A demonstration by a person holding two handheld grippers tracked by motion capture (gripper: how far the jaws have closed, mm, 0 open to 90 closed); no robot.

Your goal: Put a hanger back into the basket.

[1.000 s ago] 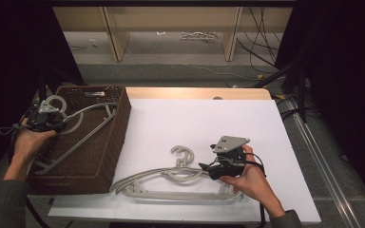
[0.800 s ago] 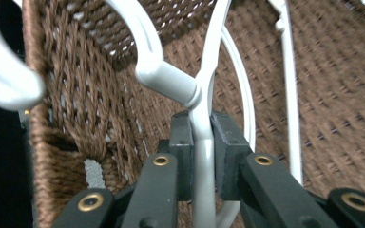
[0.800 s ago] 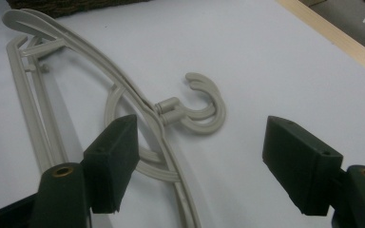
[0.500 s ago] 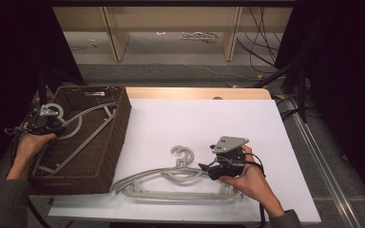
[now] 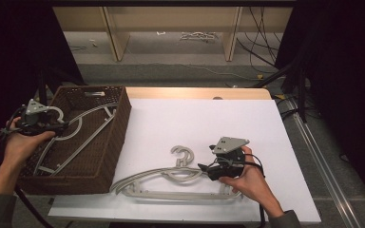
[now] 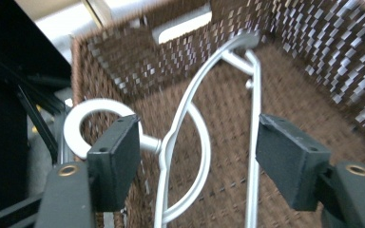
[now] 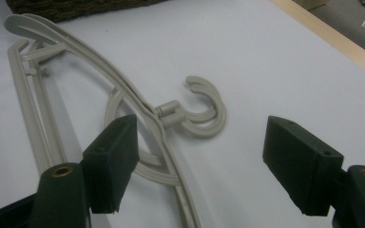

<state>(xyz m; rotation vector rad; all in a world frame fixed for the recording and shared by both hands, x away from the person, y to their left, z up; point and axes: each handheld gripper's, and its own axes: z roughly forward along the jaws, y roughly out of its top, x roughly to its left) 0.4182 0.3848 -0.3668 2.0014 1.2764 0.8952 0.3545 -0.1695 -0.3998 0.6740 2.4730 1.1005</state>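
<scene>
Lying flat on the white table [image 5: 204, 118], nearest the person: beige hangers [image 5: 166, 183], stacked. Right gripper [image 5: 204, 167] just above them, jaws spread, nothing between. Farther left, left gripper [image 5: 62, 127] over the wicker basket [image 5: 119, 128], jaws wide apart around a grey hanger [image 6: 190, 123] resting inside, pads clear.
</scene>
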